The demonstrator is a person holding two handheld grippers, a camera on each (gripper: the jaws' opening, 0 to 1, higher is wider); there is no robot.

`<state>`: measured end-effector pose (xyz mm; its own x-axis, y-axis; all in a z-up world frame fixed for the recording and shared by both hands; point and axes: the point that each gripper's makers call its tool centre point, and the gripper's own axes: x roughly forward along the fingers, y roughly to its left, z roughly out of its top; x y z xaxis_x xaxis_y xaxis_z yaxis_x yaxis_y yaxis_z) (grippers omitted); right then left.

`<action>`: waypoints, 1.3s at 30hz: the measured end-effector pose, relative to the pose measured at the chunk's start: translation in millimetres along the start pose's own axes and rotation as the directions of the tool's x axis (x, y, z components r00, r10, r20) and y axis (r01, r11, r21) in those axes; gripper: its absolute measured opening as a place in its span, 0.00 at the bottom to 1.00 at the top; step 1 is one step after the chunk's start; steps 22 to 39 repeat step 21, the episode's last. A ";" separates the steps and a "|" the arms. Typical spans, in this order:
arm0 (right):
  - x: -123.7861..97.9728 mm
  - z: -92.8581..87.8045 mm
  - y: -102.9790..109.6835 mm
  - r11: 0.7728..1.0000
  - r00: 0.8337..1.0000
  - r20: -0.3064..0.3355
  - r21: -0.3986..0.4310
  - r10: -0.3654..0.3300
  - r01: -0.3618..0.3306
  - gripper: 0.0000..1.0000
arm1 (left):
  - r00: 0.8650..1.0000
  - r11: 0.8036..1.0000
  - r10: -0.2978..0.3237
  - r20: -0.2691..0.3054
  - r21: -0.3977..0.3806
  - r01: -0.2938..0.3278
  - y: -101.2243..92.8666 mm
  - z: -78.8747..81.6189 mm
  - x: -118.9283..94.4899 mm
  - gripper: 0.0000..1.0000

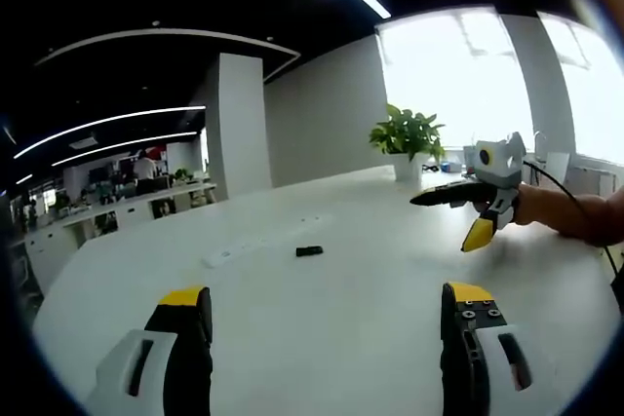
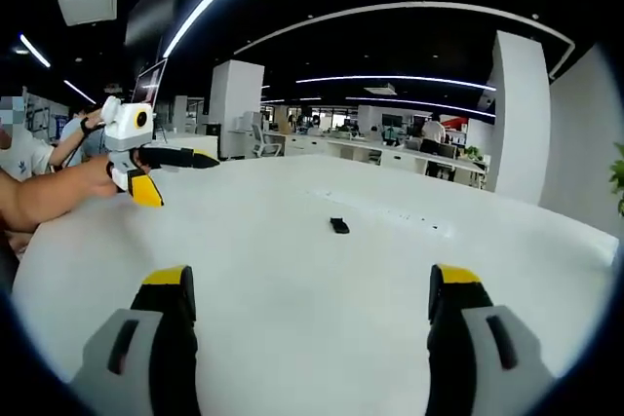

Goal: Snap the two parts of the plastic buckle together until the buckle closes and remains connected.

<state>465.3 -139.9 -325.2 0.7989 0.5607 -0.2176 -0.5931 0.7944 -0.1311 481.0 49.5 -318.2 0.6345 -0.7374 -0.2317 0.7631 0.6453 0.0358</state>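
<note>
On white table (image 1: 322,328), small black buckle (image 1: 309,251) mid-surface, maybe joined, both jaws wide, empty.

I am seeing the buckle (image 1: 309,251) as one small black piece lying flat on the white table (image 1: 322,338), out in the open part of the top and well apart from both pairs of jaws. In the left gripper view it is sitting ahead of me, a little left of centre, its long side running across the picture. In the right gripper view the same dark piece (image 2: 338,225) is lying near the middle, turned more end-on. It is too small for me to tell whether its two halves are joined or whether this is only one half.
</note>
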 end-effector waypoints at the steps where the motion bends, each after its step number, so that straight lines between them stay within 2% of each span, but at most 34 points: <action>1: -2.0 -0.8 1.5 1.000 1.000 -0.003 -0.002 0.001 -0.001 1.00 | 1.000 1.000 0.001 -0.002 0.000 -0.001 0.1 -0.6 0.0 0.99; 6: -21.2 -6.2 11.0 1.000 1.000 0.004 -0.015 -0.020 0.020 1.00 | 1.000 1.000 -0.001 -0.010 0.004 0.001 -1.9 -3.5 0.3 0.99; 9: -28.3 -9.8 8.8 0.999 1.000 -0.001 -0.017 -0.032 0.032 1.00 | 1.000 1.000 -0.003 -0.014 0.009 0.003 -4.9 -4.8 0.0 0.99; 14: -29.6 -7.8 -0.9 0.999 0.999 0.008 0.019 -0.039 0.039 1.00 | 1.000 1.000 0.000 -0.011 0.013 0.000 -7.5 -4.8 -3.9 0.99; 18: -29.3 -5.1 -0.8 0.999 0.999 0.014 0.019 -0.041 0.041 1.00 | 1.000 1.000 0.006 -0.016 0.018 -0.006 -9.7 -8.8 -8.2 0.99; 21: -29.4 -1.2 0.2 0.999 0.999 0.025 0.029 -0.044 0.043 1.00 | 1.000 1.000 0.005 0.003 -0.024 -0.005 -19.8 -12.3 -20.4 0.99; 39: -29.4 -1.2 0.2 0.999 0.999 0.025 0.029 -0.044 0.043 1.00 | 1.000 1.000 0.005 0.003 -0.024 -0.005 -19.8 -12.3 -20.4 0.99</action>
